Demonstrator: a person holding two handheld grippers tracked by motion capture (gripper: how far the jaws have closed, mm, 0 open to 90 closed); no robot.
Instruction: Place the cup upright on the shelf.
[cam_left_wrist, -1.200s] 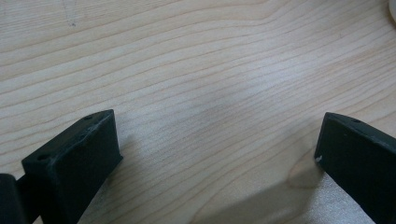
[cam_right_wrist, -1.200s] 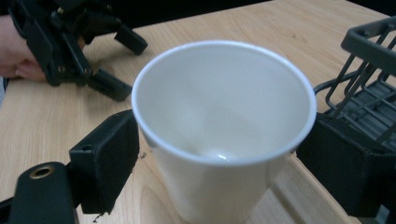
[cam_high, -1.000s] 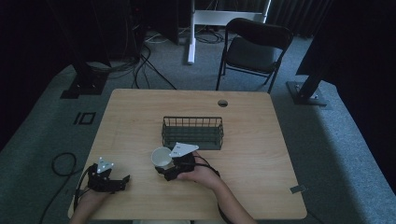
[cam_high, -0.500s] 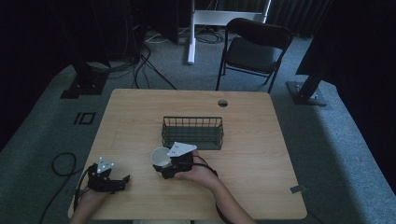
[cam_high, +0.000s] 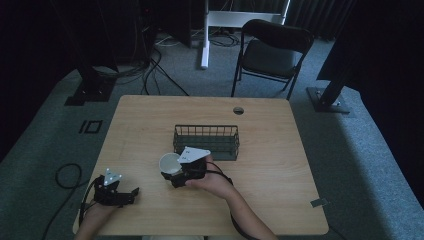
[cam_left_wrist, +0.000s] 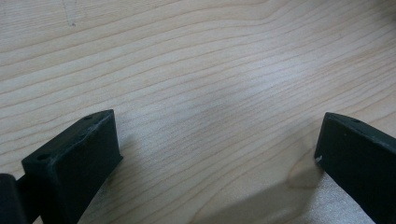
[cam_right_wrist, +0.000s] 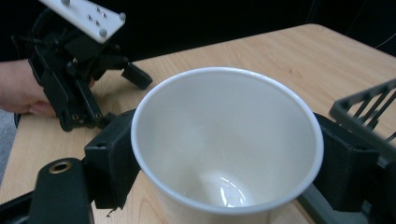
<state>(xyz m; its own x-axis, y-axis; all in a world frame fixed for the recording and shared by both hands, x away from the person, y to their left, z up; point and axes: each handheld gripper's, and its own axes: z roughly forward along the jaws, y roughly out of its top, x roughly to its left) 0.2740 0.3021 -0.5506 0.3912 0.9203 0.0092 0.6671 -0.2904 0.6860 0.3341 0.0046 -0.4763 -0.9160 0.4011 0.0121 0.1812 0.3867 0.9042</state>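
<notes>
The wooden counter (cam_high: 280, 165) carries little, so the work has room; at its middle stands a dark wire basket (cam_high: 206, 141), open at the top and seemingly empty, which makes it the likely place for whatever is being carried; just in front of it, toward the person, the right claw (cam_high: 172, 172) grips a white paper cup (cam_high: 169, 163), one black jaw pressed on each side of the wall just under the rim, as the right gripper view shows (cam_right_wrist: 224, 149); holding it by the sides keeps the mouth up and the cup upright, and the basket's corner (cam_right_wrist: 369, 109) sits close at the edge of that view, so a short lift over the wire wall looks like what remains. The left claw (cam_high: 131, 192) rests near the front left corner, well apart from cup and basket, probably parked out of the way; its jaws stand wide apart over bare wood (cam_left_wrist: 210, 93), holding nothing.
</notes>
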